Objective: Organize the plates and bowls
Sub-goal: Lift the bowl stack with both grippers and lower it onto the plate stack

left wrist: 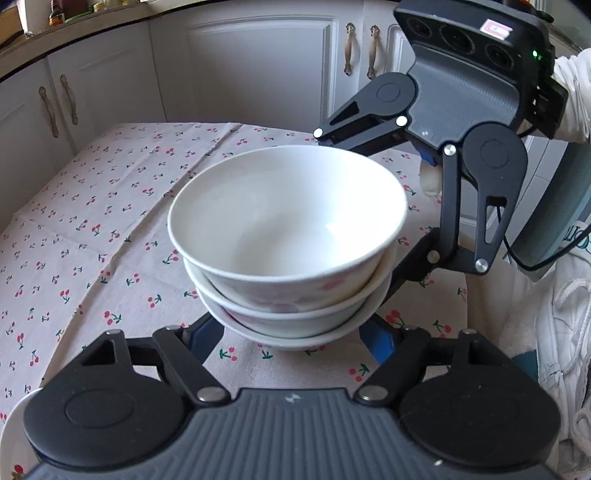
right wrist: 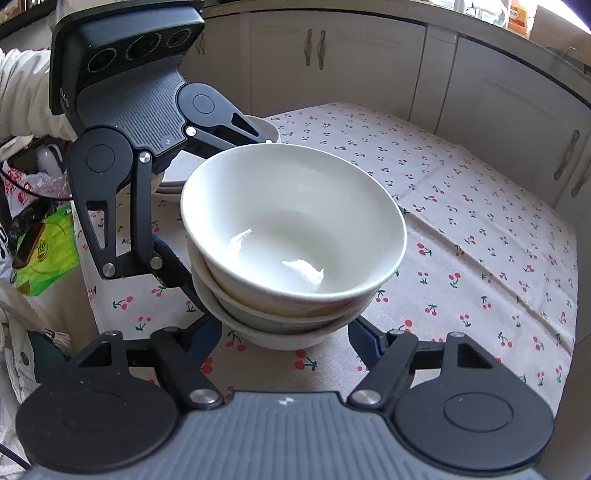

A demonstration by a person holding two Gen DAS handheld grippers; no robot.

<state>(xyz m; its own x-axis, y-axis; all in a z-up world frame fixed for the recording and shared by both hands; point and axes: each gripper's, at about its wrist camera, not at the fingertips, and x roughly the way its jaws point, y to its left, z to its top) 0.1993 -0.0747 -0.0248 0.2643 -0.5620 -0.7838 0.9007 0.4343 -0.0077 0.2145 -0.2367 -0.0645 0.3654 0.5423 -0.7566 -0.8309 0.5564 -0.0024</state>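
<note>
Standing on the cherry-print tablecloth (left wrist: 92,229), a stack of three white bowls (left wrist: 288,236) occupies the middle of both wrist views, nested one inside another, the uppermost sitting slightly askew in the one below. Behind the stack in the right wrist view lies a second pile of white dishes (right wrist: 173,173), largely hidden by the opposite tool; whether they are plates or shallow bowls cannot be told. A green packet (right wrist: 48,254) and a printed plastic bag (right wrist: 22,188) lie at the table's edge in that same view. A white rim (left wrist: 14,424) shows at the lower left corner of the left wrist view.

The cloth is creased in several folds and covers the table fully where visible. White cabinet doors (left wrist: 258,70) with ornate metal handles close off the room behind, under a countertop carrying bottles (left wrist: 59,11).

The left gripper (left wrist: 295,339) approaches low and level, its fingers spread either side of the lowest bowl; contact cannot be confirmed. The right gripper (right wrist: 284,343) comes from the opposite side in like fashion, fingers spread wide about the bottom bowl, blue pads (right wrist: 364,349) near its wall, contact likewise unconfirmed. Each tool is held by an arm in a white sleeve (left wrist: 569,96).
</note>
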